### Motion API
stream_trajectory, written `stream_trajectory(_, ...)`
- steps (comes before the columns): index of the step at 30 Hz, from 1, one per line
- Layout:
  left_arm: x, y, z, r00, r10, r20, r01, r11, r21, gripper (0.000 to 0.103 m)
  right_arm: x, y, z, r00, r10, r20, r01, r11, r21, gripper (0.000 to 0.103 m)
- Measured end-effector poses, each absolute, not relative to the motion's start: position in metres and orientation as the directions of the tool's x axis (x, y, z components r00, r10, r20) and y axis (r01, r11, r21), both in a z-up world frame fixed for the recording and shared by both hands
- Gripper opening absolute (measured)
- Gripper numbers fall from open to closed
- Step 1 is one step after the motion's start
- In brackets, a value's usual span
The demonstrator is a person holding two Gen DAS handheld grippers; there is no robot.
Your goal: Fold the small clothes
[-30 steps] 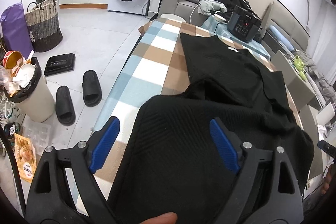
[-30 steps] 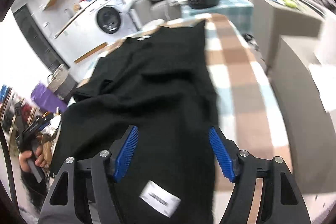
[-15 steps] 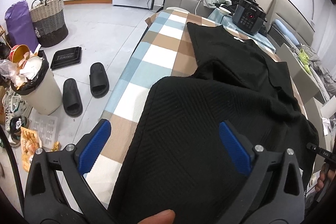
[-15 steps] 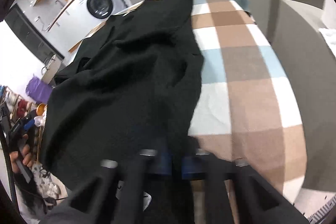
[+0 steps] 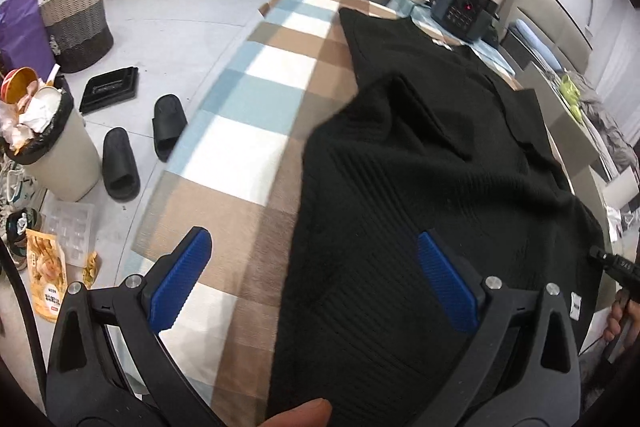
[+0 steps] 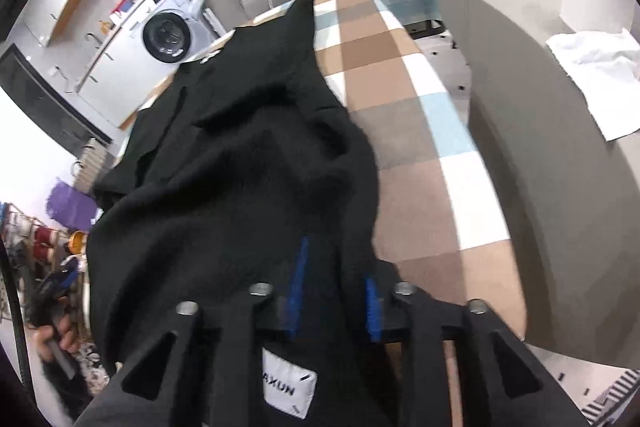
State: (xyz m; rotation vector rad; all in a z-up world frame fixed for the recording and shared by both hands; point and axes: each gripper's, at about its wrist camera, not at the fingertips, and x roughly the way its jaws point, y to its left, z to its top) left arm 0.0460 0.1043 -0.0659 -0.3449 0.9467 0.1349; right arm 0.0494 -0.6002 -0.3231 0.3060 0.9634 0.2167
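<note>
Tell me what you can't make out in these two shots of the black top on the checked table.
- Left wrist view: the black top's near hem is cut off by the bottom edge and the left gripper body.
- Right wrist view: the right gripper's blue pads are mostly buried in cloth and motion-blurred.
- Right wrist view: the white label reads only partly; a finger covers its start.

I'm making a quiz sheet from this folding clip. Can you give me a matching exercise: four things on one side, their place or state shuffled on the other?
Things:
1. left tongs
2. right tongs
3. black garment
4. slippers

Place or state:
a. on the floor beside the table
b. open above the cloth
c. spread over the checked tablecloth
d. shut on the garment's hem

Pairs: 1-b, 2-d, 3-c, 4-a
</note>
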Motion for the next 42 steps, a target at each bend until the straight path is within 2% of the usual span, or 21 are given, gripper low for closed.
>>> stream_trajectory(1, 0.047, 0.102, -0.068, 0.578, -0.042, -0.815, -0.254, 0.940, -0.229, 0.101, 0.048, -0.598, -0.322, 0.551, 0.319, -0.771, -0.053, 0.935, 0.349, 0.036)
stream_trajectory(6, 0.054, 0.097, -0.076, 0.563, -0.047, -0.825, -0.230, 0.950, -0.211, 0.082, 0.046, -0.593, -0.319, 0.558, 0.319, -0.766, -0.069, 0.938, 0.340, 0.036)
stream_trajectory(12, 0.053, 0.099, -0.085, 0.527, -0.038, -0.849, -0.238, 0.953, -0.190, 0.082, 0.046, -0.593, -0.320, 0.557, 0.318, -0.767, -0.062, 0.937, 0.343, 0.039)
stream_trajectory(18, 0.036, 0.100, -0.086, 0.524, -0.077, -0.848, -0.226, 0.947, -0.226, 0.082, 0.029, -0.594, -0.319, 0.557, 0.331, -0.762, -0.080, 0.934, 0.348, 0.041)
stream_trajectory(25, 0.003, 0.091, -0.078, 0.555, -0.021, -0.831, -0.230, 0.957, -0.178, 0.082, -0.003, -0.604, -0.328, 0.573, 0.384, -0.724, -0.112, 0.912, 0.395, 0.041)
stream_trajectory(38, -0.026, 0.083, -0.091, 0.512, -0.086, -0.855, -0.230, 0.945, -0.232, 0.081, -0.018, -0.609, -0.339, 0.557, 0.394, -0.731, -0.116, 0.909, 0.401, 0.041)
stream_trajectory(40, -0.028, 0.081, -0.091, 0.516, -0.089, -0.852, -0.225, 0.946, -0.235, 0.076, -0.019, -0.609, -0.339, 0.560, 0.395, -0.729, -0.119, 0.908, 0.401, 0.042)
stream_trajectory(41, -0.029, 0.079, -0.091, 0.519, -0.086, -0.850, -0.218, 0.949, -0.229, 0.071, -0.019, -0.609, -0.339, 0.561, 0.397, -0.726, -0.121, 0.907, 0.402, 0.042)
stream_trajectory(42, -0.030, 0.076, -0.091, 0.521, -0.082, -0.850, -0.211, 0.952, -0.221, 0.061, -0.019, -0.609, -0.339, 0.561, 0.398, -0.726, -0.122, 0.907, 0.402, 0.042)
